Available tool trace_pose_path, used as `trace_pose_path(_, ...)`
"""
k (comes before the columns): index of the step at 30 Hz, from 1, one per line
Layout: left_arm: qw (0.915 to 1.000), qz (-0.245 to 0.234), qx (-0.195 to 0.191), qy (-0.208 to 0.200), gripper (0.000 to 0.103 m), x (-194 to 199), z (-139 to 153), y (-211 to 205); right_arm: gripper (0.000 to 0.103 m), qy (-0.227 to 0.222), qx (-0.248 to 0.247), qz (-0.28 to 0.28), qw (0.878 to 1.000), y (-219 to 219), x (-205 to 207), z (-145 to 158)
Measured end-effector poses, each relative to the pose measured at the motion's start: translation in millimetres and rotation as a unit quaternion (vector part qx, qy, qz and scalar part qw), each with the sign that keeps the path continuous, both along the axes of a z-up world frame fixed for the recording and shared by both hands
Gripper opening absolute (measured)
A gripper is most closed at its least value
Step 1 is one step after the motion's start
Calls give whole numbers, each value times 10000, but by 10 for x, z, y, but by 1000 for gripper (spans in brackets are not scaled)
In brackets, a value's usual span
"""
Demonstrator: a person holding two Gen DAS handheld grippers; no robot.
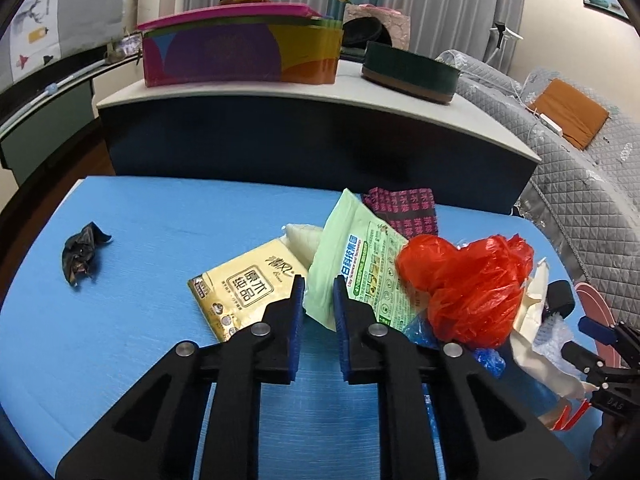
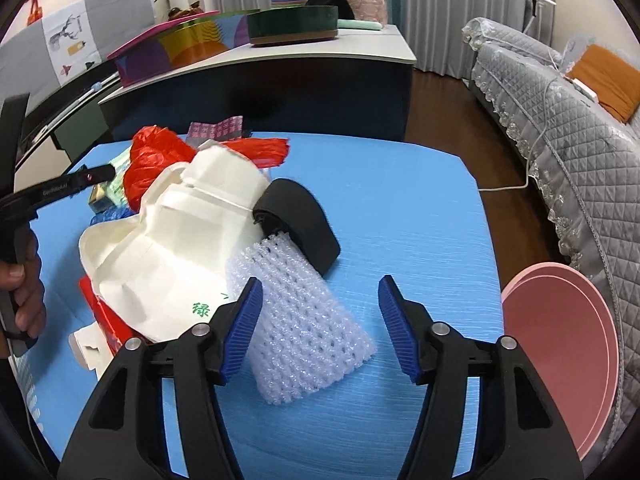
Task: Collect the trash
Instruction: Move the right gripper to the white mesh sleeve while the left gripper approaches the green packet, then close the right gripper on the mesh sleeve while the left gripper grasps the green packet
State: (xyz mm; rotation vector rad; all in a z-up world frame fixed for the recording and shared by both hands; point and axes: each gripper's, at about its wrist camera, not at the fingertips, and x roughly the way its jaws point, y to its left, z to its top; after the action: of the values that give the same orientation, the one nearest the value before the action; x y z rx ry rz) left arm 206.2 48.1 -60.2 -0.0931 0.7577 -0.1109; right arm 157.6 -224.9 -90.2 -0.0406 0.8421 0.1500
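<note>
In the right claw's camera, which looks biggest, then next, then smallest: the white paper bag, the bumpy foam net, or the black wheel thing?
1. White paper bag
2. Foam net, though it lies nearer the camera
3. Black wheel thing

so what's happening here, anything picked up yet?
Not yet. A person holds a gripper in each hand over a blue foam mat strewn with trash. The left gripper sits at the near edge of a pale green wipes packet, fingers narrowly apart on either side of it, beside a yellow tissue pack and a crumpled red plastic bag. The right gripper is wide open around a white foam net sleeve, not touching it. A crumpled black wrapper lies off alone.
</note>
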Motion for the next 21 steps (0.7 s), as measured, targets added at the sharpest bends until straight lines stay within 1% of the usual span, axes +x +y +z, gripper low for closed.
trace_pose_path(1,10000,-27,17,-43,12,-17,23,-9,48,-4,3,24,10000,2,-2,2)
trace_pose_path(2,9999,-51,31,-85,10,-33,44,-22,45,-6,17,51,10000,8,-7,9)
trace_pose_path(4,9998,-105,33,-157,8,-65,93,-37,29,-6,68,116,9999,6,-13,27)
trace_pose_path(5,9997,-130,18,-205,7,-87,128,-45,27,-9,90,148,9998,11,-18,38)
trace_pose_path(7,9995,-159,-12,-275,5,-113,179,-50,16,-52,120,210,9997,31,-43,74)
trace_pose_path(8,9993,-176,-30,-316,5,-131,207,-54,13,-79,118,230,9996,42,-53,94)
trace_pose_path(9,9991,-199,-47,-379,3,-160,252,-64,5,-115,126,258,9995,57,-71,123)
trace_pose_path(12,9980,-274,-100,-561,3,-240,375,-88,1,-250,122,272,9992,86,-133,214)
trace_pose_path(15,9963,-350,-106,-772,2,-335,524,-120,1,-424,100,237,9988,99,-207,319)
trace_pose_path(21,9946,-300,-89,-991,2,-507,730,-119,1,-596,78,79,9982,39,-325,460)
